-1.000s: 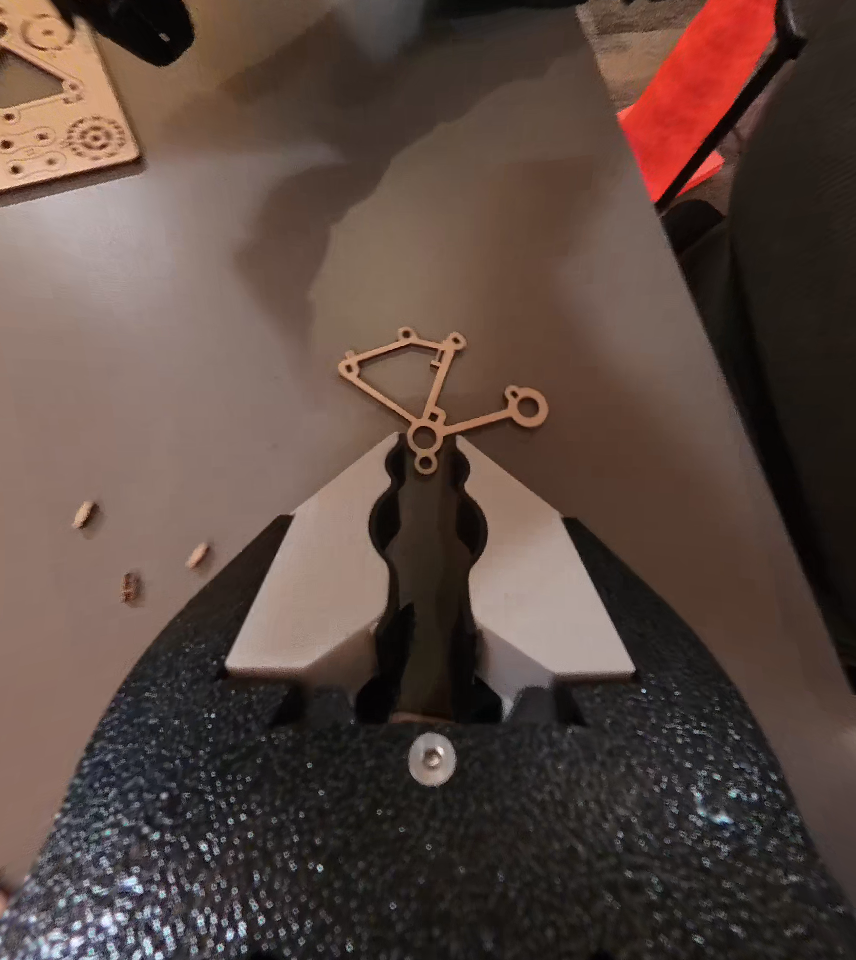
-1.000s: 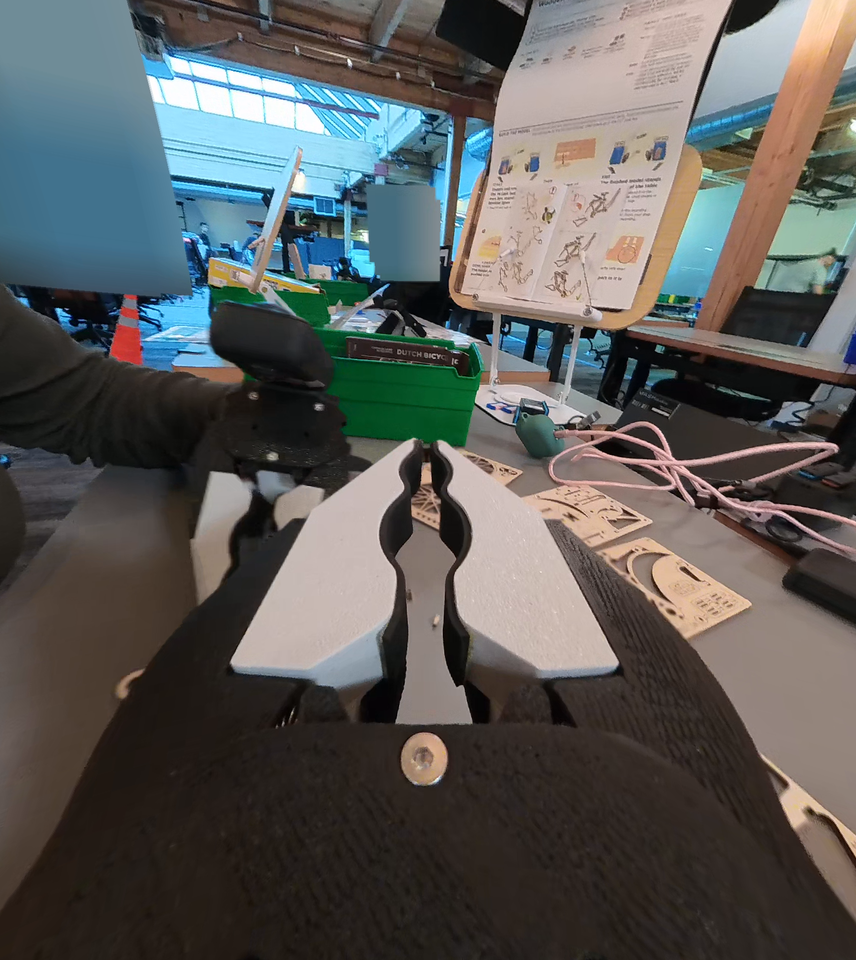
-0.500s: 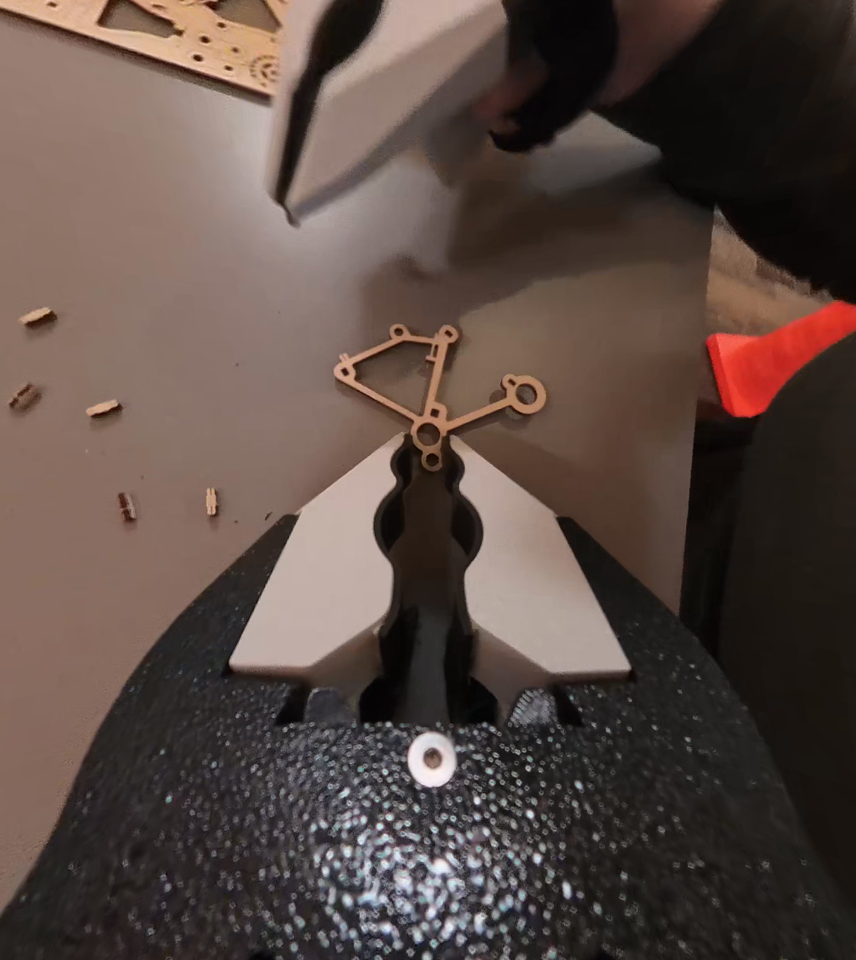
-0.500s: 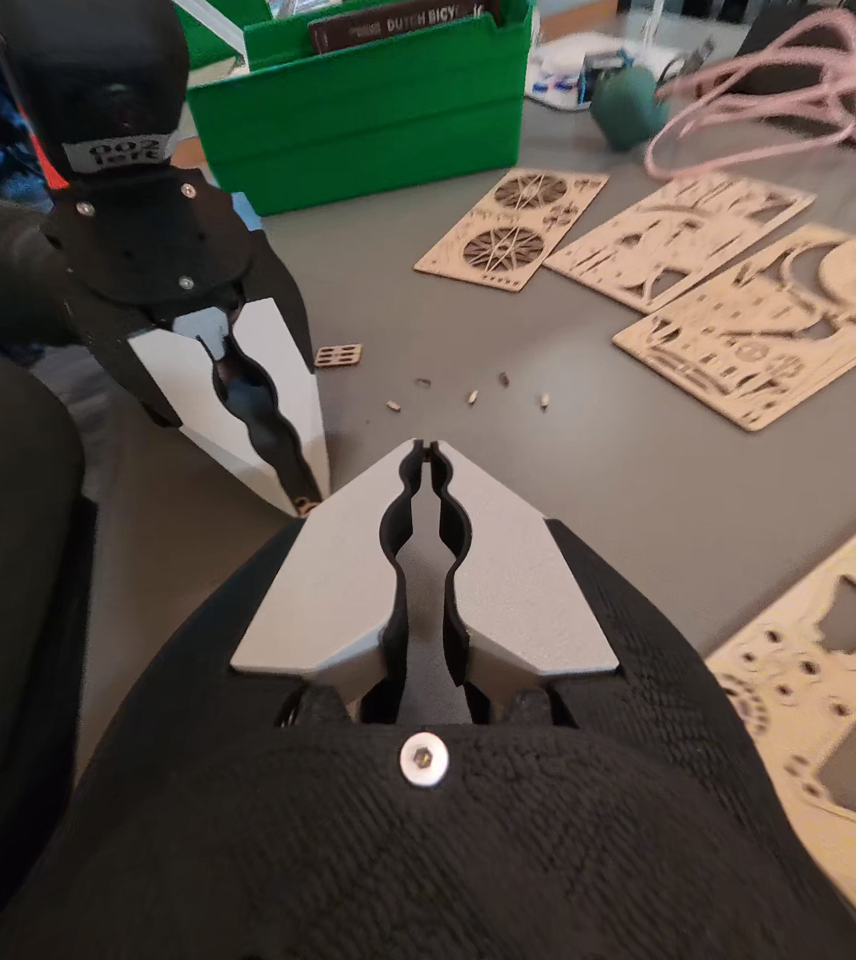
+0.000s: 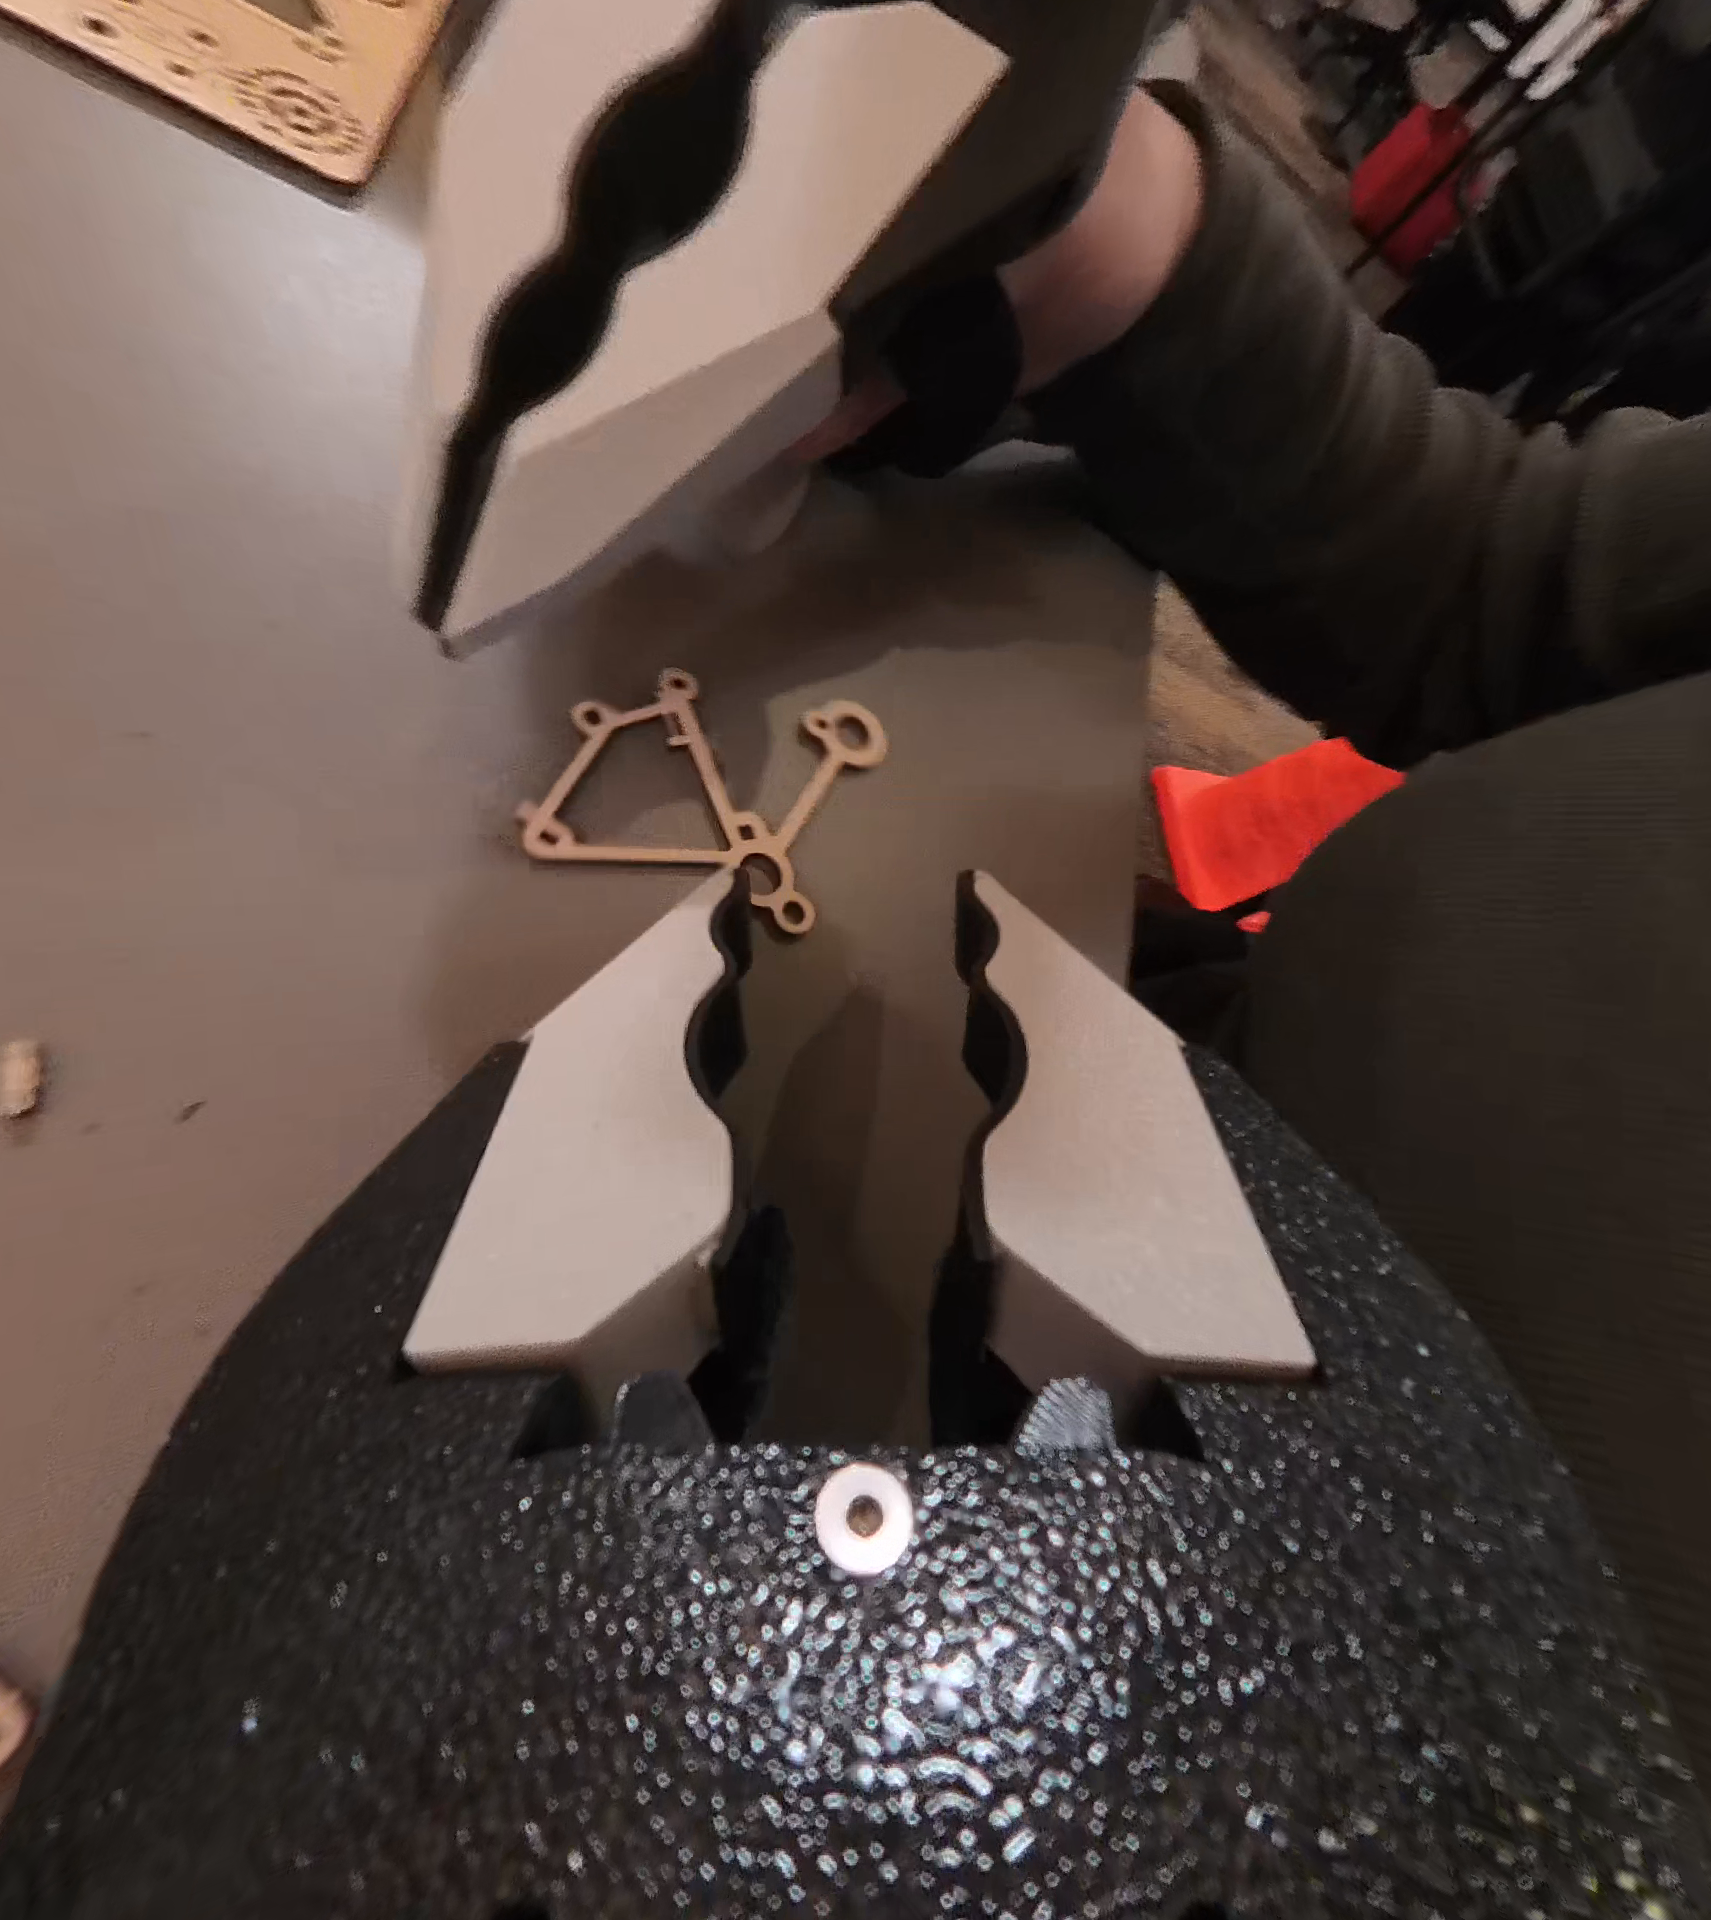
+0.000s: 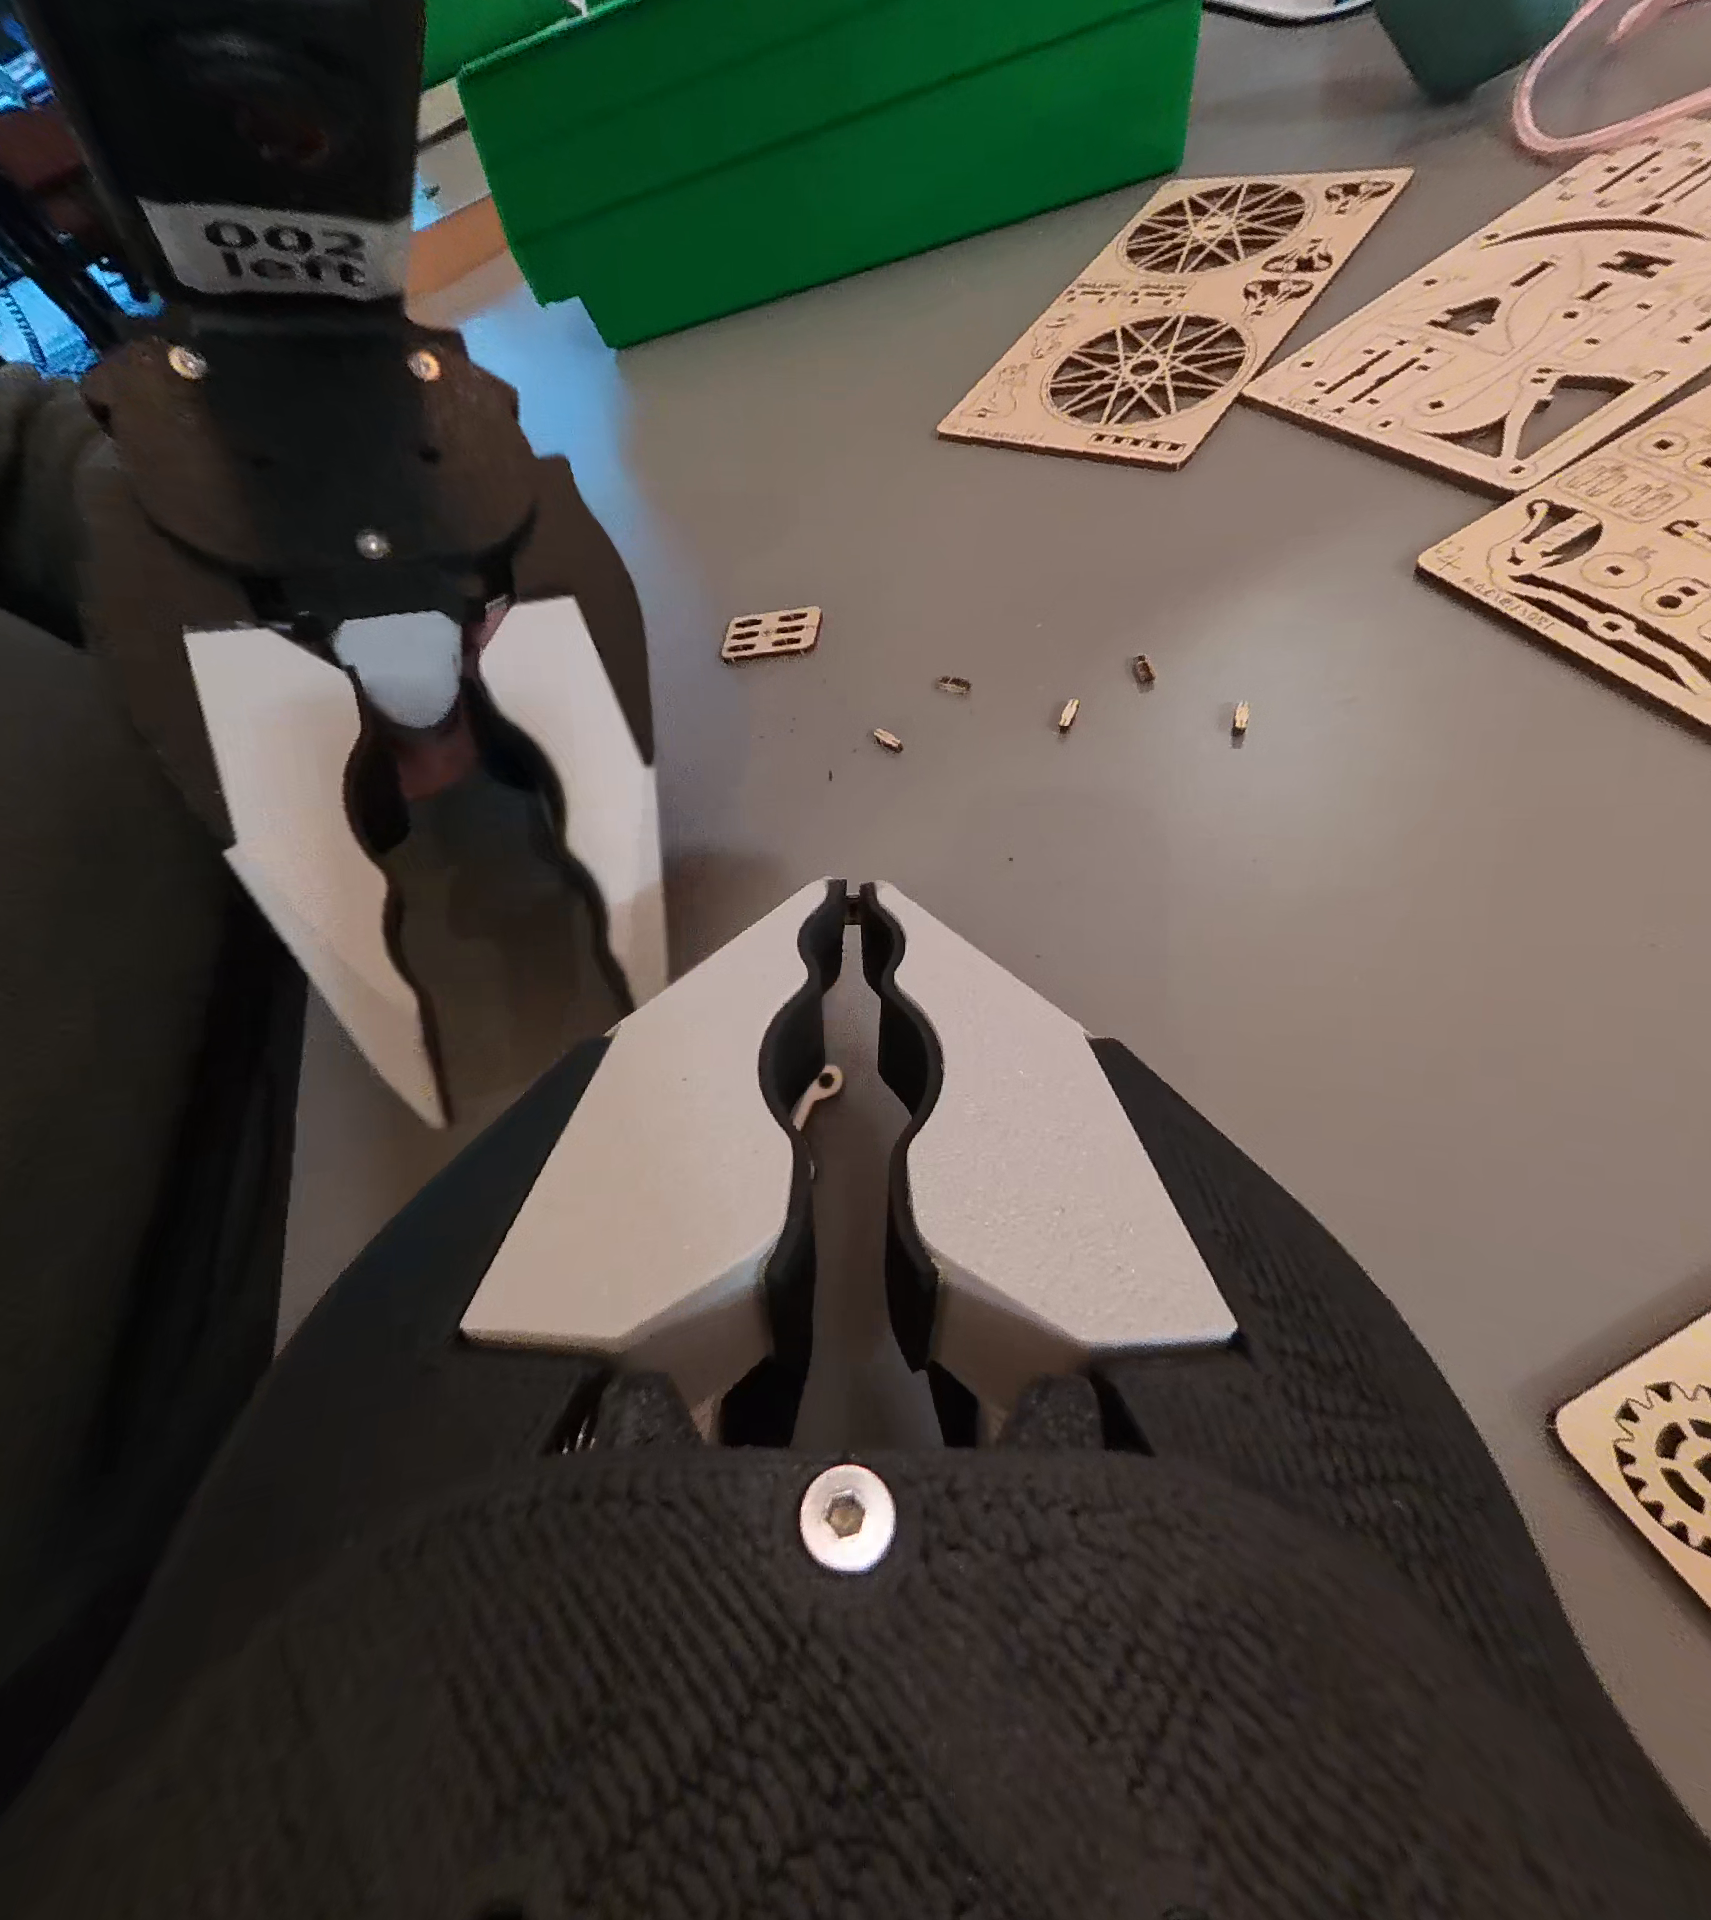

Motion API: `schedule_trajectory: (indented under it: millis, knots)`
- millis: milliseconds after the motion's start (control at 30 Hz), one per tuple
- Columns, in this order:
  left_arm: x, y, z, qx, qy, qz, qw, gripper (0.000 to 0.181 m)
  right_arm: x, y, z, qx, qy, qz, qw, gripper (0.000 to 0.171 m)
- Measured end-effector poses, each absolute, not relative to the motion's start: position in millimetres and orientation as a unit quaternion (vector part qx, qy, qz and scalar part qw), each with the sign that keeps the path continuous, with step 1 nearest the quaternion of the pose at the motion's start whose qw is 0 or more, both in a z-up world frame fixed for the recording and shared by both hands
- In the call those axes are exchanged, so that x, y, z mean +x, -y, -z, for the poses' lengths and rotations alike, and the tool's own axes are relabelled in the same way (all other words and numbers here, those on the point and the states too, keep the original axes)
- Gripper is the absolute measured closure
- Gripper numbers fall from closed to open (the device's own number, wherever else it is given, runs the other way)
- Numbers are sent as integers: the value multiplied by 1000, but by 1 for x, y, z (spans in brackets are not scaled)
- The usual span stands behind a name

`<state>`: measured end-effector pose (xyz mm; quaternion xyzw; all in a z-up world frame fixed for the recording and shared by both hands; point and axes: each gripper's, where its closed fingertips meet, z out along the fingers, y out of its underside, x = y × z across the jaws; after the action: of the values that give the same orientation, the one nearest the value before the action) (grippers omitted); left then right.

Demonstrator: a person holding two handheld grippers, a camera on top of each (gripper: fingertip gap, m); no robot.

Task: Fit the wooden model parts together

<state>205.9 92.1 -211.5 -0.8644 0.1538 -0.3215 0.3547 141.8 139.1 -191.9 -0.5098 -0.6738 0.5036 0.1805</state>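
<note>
Frame piece (image 5: pixel 700 800), the thin wooden bicycle-frame cutout, lies flat on the grey table (image 5: pixel 155 727), and everything else is placed from it. Left gripper (image 5: pixel 856 894) sits just beside its near end with jaws spread wide and nothing between them; the left fingertip (image 5: pixel 726 904) appears to touch the small ringed lug. Right gripper (image 6: pixel 853 891) hangs above the far side of the frame piece, fingertips closed to a sliver; whether anything is pinched there I cannot tell.

Beyond the frame piece, farther along the table, lie loose wooden pins (image 6: pixel 1067 713) and uncut part sheets (image 6: pixel 1173 312), with a green bin (image 6: pixel 830 156) behind them.

The step in hand looks like taking up the frame piece for joining. It is flat and thin, so a grip from above may slide off; better to approach one strut low, close gently across the edge, and lift without twisting. The slender bars look likely to snap under a hard squeeze.
</note>
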Motion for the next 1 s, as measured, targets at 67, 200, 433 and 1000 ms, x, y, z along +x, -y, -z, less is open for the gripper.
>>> schedule_trajectory:
  millis: [67, 200, 433, 1000]
  knots:
    - [210, -88, 208, -854, -178, 332, 359, 148, 142, -138, 191, -508, 673, -510, 172, 170]
    - [199, -86, 202, -832, -259, 286, 399, 165, 149, -126, 185, -455, 697, -531, 157, 170]
    - [185, -80, 202, -766, -406, 177, 465, 181, 150, -119, 187, -351, 770, -494, 201, 170]
    - [191, -86, 217, -705, -529, 97, 463, 181, 148, -140, 212, -370, 807, -420, 187, 170]
